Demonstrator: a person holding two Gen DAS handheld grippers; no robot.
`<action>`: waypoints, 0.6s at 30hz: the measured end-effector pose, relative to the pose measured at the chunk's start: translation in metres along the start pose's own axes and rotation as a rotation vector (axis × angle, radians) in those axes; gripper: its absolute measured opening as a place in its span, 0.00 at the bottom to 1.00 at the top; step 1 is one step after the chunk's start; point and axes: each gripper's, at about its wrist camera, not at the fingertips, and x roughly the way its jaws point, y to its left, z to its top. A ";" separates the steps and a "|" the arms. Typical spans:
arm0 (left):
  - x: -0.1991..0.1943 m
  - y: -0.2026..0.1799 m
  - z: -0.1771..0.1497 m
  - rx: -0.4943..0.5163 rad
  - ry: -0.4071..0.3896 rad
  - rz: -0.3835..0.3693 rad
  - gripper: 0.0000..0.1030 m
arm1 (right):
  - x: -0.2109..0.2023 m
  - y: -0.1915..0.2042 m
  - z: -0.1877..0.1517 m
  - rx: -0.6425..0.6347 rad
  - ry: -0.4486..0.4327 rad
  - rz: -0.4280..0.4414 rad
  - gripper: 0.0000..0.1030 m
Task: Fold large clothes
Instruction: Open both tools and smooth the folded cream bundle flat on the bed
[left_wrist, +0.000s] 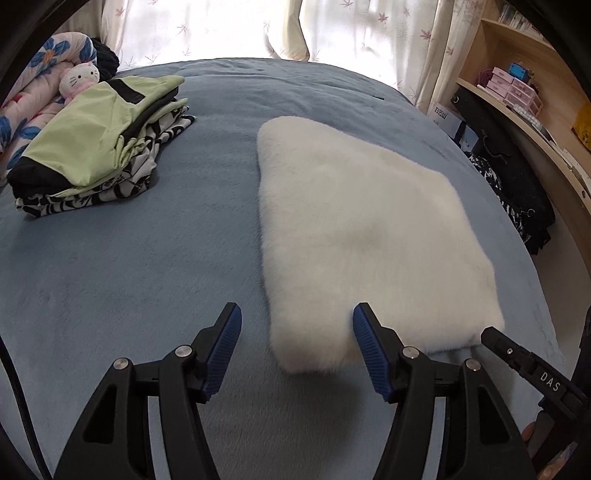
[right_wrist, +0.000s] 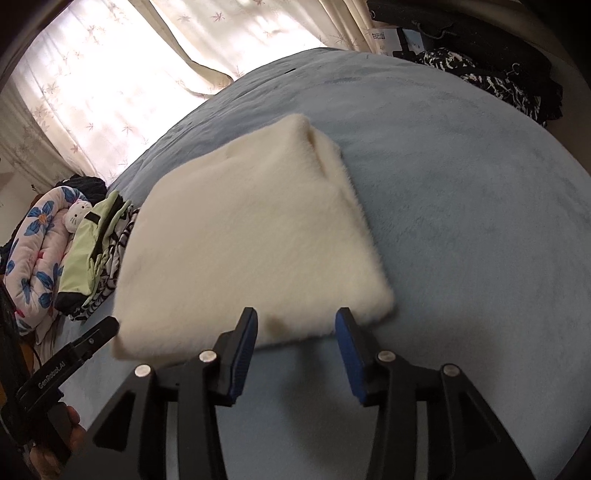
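white fleece (left_wrist: 362, 229) lay folded square on the bed (left_wrist: 129, 266); left tool (left_wrist: 297, 347) and right tool (right_wrist: 295, 345) stood open, empty, at its near edge. fold looked finished; next, likely stacking it.

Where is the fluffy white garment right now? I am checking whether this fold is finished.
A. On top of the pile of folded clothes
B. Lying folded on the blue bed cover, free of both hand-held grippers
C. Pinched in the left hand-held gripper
B: the fluffy white garment lies folded flat on the blue bed cover, both hand-held grippers open and off it.
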 end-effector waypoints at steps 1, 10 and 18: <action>-0.003 0.000 -0.002 0.008 0.006 0.006 0.60 | 0.000 0.002 -0.004 0.002 0.010 0.001 0.43; -0.030 0.005 -0.017 0.043 0.013 0.008 0.67 | -0.009 0.013 -0.032 0.024 0.061 0.036 0.43; -0.058 0.000 -0.017 0.077 -0.006 -0.020 0.76 | -0.029 0.037 -0.038 -0.061 0.056 0.008 0.43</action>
